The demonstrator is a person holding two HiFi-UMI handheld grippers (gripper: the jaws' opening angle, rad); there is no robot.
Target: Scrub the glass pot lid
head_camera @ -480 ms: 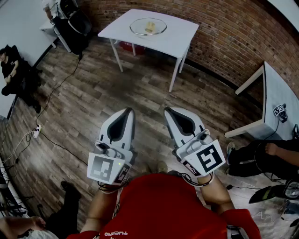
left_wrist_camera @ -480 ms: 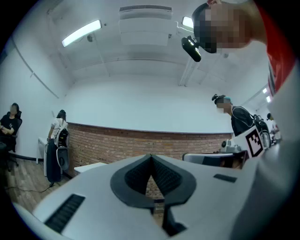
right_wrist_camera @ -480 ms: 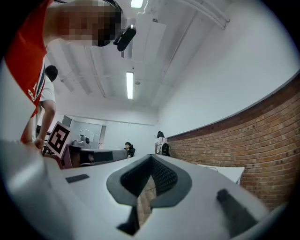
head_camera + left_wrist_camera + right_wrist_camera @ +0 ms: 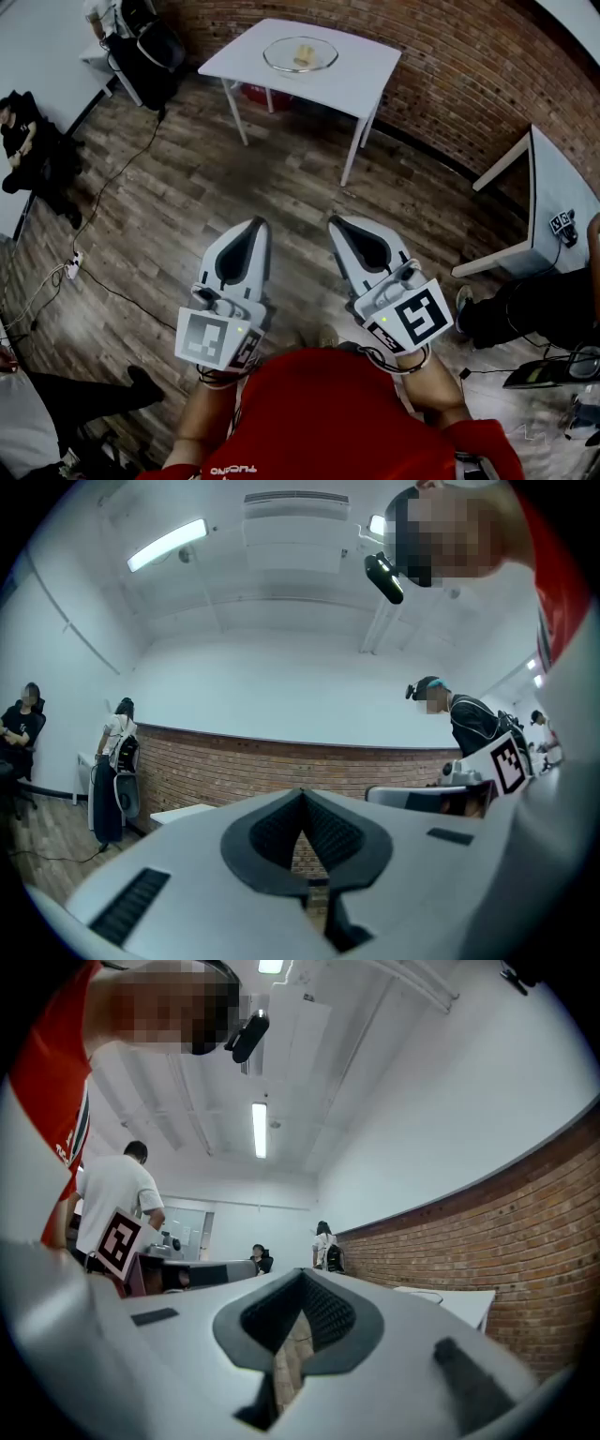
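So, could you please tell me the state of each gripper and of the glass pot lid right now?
Left white two-jaw gripper: shut, empty, held over the wooden floor.
Right white two-jaw gripper: shut, empty, beside the left one.
Round clear glass pot lid: lying flat on the white rectangular table, untouched, away from both grippers.

Red shirt (image 4: 319,412), white left tool (image 4: 260,223), white right tool (image 4: 335,221), black pads (image 4: 234,259)
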